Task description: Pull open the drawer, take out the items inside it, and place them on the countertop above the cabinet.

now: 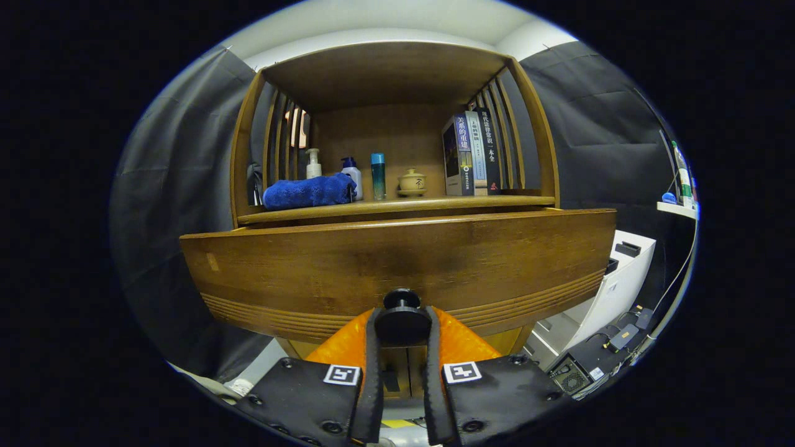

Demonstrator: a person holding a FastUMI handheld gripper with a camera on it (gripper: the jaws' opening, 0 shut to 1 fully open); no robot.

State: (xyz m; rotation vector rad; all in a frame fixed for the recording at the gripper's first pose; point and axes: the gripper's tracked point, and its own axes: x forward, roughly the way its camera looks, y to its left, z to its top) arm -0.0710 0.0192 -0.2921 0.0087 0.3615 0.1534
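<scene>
The drawer (397, 267) front stands just ahead of the tongs (402, 326), its round knob (402, 320) pinched between both fingers. At 12 o'clock the tabletop (397, 203) edge shows, with a blue towel (307, 191) at 11 and books (472, 155) at 1.

Wooden drawer (397, 261), round dark knob (402, 318), pulled out
</scene>
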